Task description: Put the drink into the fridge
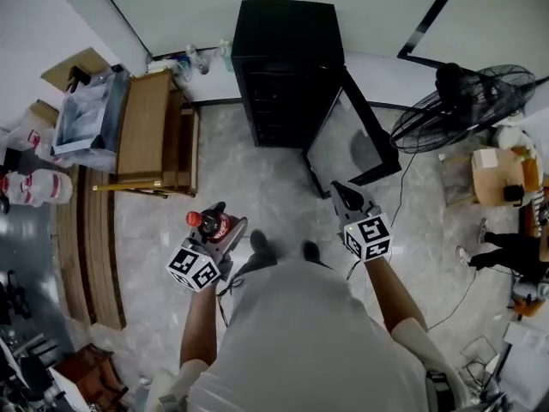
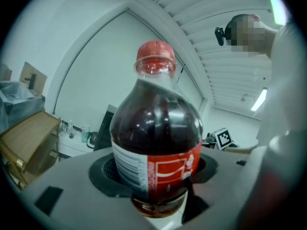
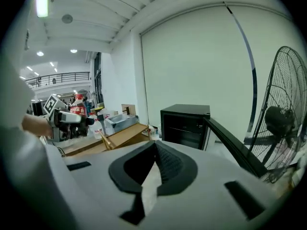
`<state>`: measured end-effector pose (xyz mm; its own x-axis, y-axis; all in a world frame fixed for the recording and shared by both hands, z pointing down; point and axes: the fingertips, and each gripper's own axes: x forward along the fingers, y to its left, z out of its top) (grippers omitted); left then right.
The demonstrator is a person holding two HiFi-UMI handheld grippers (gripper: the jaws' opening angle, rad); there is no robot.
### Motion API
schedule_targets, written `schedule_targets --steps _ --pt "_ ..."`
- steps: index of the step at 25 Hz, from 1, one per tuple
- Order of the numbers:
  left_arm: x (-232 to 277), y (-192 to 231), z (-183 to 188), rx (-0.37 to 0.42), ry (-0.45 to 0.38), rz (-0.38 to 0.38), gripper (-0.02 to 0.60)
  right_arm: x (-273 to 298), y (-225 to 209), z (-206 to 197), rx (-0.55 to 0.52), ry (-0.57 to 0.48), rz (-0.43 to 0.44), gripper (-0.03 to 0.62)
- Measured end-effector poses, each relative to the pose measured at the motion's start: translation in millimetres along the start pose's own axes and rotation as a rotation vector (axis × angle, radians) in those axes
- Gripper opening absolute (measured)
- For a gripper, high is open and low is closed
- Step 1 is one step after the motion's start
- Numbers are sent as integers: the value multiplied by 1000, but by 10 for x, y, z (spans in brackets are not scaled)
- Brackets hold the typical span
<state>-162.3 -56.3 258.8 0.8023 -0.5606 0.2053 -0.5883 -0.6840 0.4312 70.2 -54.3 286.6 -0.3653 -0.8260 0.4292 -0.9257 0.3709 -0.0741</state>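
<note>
Currently the left tongs are clenched on the drink bottle, with the pads pressing on its lower body at the label. The bottle's long axis runs roughly upright, across the line of the jaws, with the red cap uppermost. The bottle is clear plastic holding a dark brown liquid filled to the shoulder. It carries a red-and-white label band, and the cap is on.

The right tongs are closed with nothing between the jaws, their pads meeting at the tips. They are held at about the same level as the left tongs, on the other side of the person's body.

Ahead of both tongs, across a stretch of bare marble floor, stands the black fridge. Its door is swung open toward the right. The fridge lies forward and slightly right of the bottle, well apart from it. The left hand carries the drink, while the right tongs are the nearer to the open door (judged from the head view). The bottle probably has to be carried forward to the opening.
</note>
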Motion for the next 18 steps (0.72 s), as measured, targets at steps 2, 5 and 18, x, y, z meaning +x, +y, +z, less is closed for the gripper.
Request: schedule_targets --steps 2,5,18 --pt "76 231 33 5 16 -36 296 146 24 5 11 11 -33 -3" --pt "213 551 63 14 36 -85 296 344 70 4 22 23 -75 -3" --pt "1370 1165 -54 24 106 -217 296 896 -133 -208 92 89 -208 -3"
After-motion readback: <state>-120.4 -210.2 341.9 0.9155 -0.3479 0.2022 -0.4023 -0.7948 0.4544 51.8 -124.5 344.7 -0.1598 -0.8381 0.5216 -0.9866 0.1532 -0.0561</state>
